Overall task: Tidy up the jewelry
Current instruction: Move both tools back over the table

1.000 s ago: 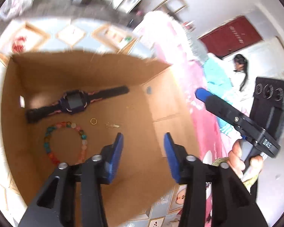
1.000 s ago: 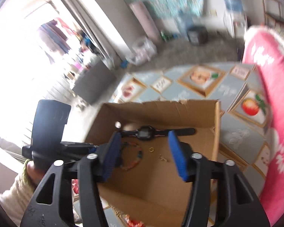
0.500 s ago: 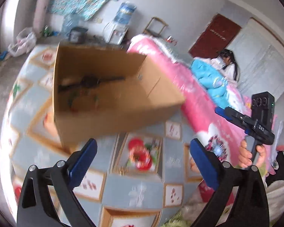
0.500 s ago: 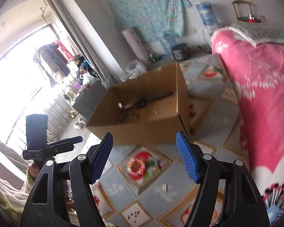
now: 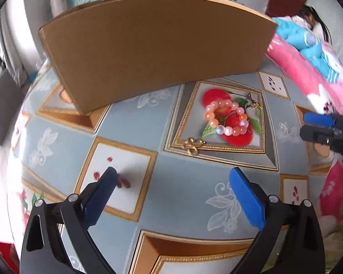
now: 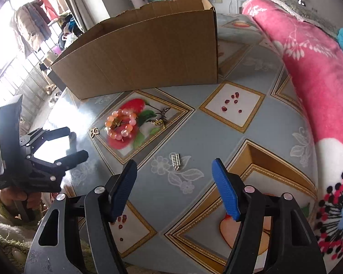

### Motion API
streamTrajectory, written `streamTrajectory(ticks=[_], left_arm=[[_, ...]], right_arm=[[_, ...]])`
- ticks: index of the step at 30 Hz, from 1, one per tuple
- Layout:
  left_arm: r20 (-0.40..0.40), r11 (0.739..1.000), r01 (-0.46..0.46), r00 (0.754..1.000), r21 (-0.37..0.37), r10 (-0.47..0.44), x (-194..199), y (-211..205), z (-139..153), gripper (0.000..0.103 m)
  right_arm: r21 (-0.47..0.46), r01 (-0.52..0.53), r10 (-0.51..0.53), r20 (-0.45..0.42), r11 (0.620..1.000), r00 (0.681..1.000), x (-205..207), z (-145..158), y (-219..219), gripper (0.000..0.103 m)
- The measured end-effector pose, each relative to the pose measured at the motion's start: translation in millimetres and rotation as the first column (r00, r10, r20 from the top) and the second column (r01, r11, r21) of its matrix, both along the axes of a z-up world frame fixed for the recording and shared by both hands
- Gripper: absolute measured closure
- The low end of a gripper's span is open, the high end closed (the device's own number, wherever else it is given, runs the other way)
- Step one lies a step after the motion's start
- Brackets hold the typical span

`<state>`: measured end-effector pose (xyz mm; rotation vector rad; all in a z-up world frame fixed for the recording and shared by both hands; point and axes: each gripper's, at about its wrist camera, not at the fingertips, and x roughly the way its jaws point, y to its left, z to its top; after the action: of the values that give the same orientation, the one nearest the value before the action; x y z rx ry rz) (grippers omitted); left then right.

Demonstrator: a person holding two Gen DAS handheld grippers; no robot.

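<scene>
Both grippers have dropped from above the cardboard box (image 6: 144, 52) to the table (image 6: 205, 132). Left gripper (image 5: 171, 182) is hovering, fingers apart; bead bracelet (image 5: 226, 119) is lying beside a gold charm (image 5: 193, 145); right gripper (image 6: 175, 183) is gaping near a silver charm (image 6: 176, 161).

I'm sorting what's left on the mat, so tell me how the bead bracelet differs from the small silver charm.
The bracelet is a ring of pink and orange beads; the charm is a flat silver ladder-like piece. The bracelet is far larger than the charm. The bracelet lies on the printed fruit picture near the box; the charm lies closer to the right tongs, on a flower print. Both lie loose on the mat, outside the box, ungripped.
</scene>
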<state>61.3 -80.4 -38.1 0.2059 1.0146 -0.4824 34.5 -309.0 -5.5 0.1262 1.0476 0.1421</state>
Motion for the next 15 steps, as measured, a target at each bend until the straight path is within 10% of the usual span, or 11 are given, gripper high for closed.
streamTrajectory(ticks=[15], left_arm=[[0.114, 0.999, 0.047, 0.992, 0.007, -0.048, -7, -18, -9, 0.006]], right_arm=[[-0.052, 0.008, -0.01, -0.028, 0.999, 1.0, 8, -10, 14, 0.065]])
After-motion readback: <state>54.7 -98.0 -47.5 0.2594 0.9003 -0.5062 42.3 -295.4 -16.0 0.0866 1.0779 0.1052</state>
